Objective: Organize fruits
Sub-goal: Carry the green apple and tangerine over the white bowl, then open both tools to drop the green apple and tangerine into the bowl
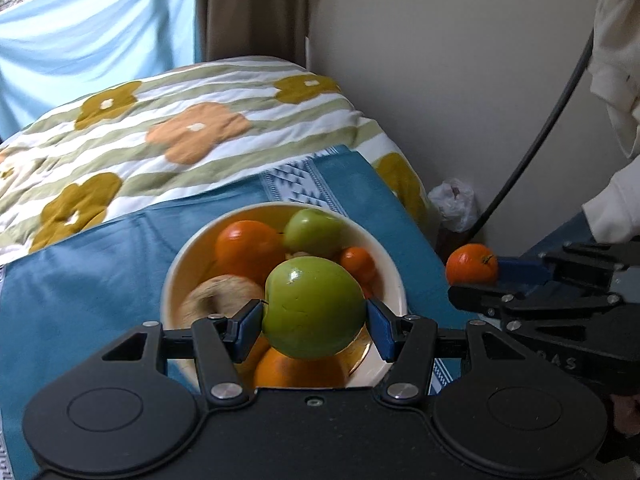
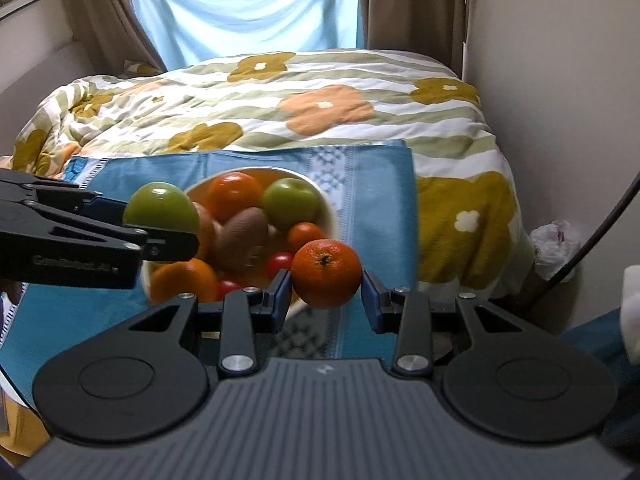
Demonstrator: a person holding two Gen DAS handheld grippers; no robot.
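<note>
fruit: two pieces are held in the air, the rest lie in a bowl (image 2: 320, 196) on a blue cloth (image 1: 100, 264) spread over the bed.
left gripper (image 1: 315, 322): clamped on a green apple (image 1: 314, 308) across its widest part, held just above the near side of the bowl; stem end faces left.
right gripper (image 2: 326, 286): closed around a mandarin (image 2: 326, 272), stem end facing the camera; it hangs over the cloth just right of the bowl's near rim.
apple handling: likely firm, fairly heavy, with a glossy skin that could slip; a hold across the middle, as now, looks safest.
mandarin handling: likely light with soft, loose skin; a gentle squeeze at its sides should do, a hard one could bruise it.
bowl contents, near to far: one orange (image 2: 182, 284) at the near rim, two small red tomatoes, one brown kiwi (image 2: 244, 232), one small mandarin, one large orange, one green apple at the far side; a pale brownish fruit beside the kiwi is too blurred to name.
counts: two green apples in all, two grippers, one bowl.
farther off: a flowered quilt (image 2: 280, 100), then a pale blue curtain (image 2: 240, 8); a white bag (image 2: 556, 240) sits by the wall.
</note>
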